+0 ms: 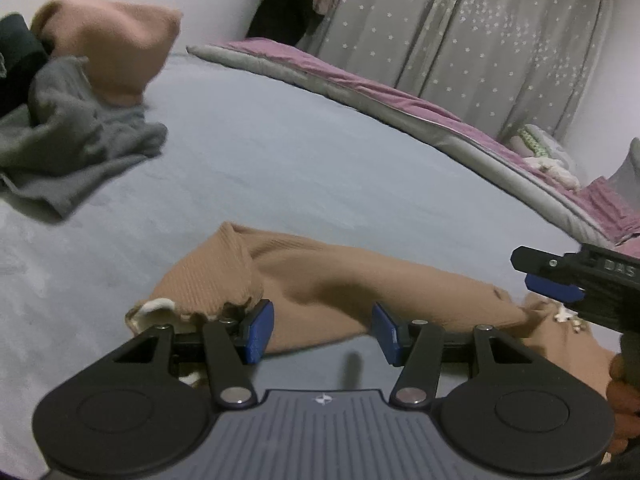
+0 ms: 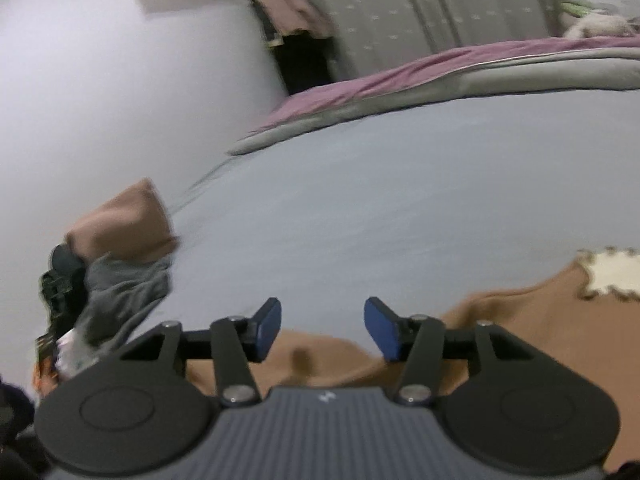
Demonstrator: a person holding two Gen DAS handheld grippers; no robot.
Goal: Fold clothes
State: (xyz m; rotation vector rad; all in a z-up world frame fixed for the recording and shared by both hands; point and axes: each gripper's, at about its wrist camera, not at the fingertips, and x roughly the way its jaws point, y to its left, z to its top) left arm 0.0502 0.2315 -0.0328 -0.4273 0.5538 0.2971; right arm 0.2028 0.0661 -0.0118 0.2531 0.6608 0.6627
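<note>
Left wrist view. Bedsheet, pale blue-grey, covers the bed. Pile of clothes at far left: grey garment, tan piece, dark item behind. Quilt, pink and grey, runs along the far edge below a starred grey curtain. Tan ribbed garment lies crumpled on the sheet directly ahead, its frilled hem with cream lining turned up at the left. Left gripper: blue pads spread wide, nothing clamped; the left pad sits against the frilled hem, the right pad over the cloth, contact unclear. Right gripper enters at the right edge above the garment's far end; its spread cannot be judged from this angle.

Right wrist view, motion-blurred. Same sheet, clothes pile at left, quilt beyond, hanging clothes by the wall. Tan garment spreads below and right, cream lining showing. Right gripper: pads wide apart, empty, above the garment's edge.
</note>
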